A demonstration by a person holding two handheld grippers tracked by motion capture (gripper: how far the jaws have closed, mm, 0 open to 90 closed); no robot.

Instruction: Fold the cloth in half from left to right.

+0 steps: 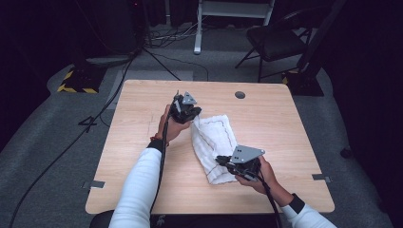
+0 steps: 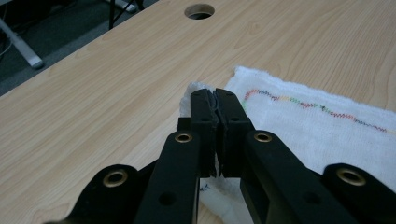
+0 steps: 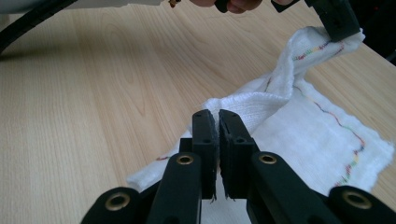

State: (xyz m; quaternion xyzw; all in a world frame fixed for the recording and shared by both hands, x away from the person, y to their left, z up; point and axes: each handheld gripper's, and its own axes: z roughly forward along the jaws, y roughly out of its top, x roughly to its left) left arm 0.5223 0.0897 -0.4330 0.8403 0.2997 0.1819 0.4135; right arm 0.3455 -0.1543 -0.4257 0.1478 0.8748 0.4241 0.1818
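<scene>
Each gripper is clamped on a corner of the white towel [image 1: 213,145] near the table's [image 1: 142,190] middle — left gripper [image 1: 186,110] toward the far edge, right gripper [image 1: 237,166] toward the near — apparently to fold it.

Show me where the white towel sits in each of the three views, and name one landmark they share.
High view: the white towel lies mid-table, stretched between the two tools.
Left gripper view: it spreads at the right, behind the shut jaws.
Right gripper view: it runs from bottom centre up to the top right corner.
Shared landmark: the towel's multicoloured stitched line.
</scene>
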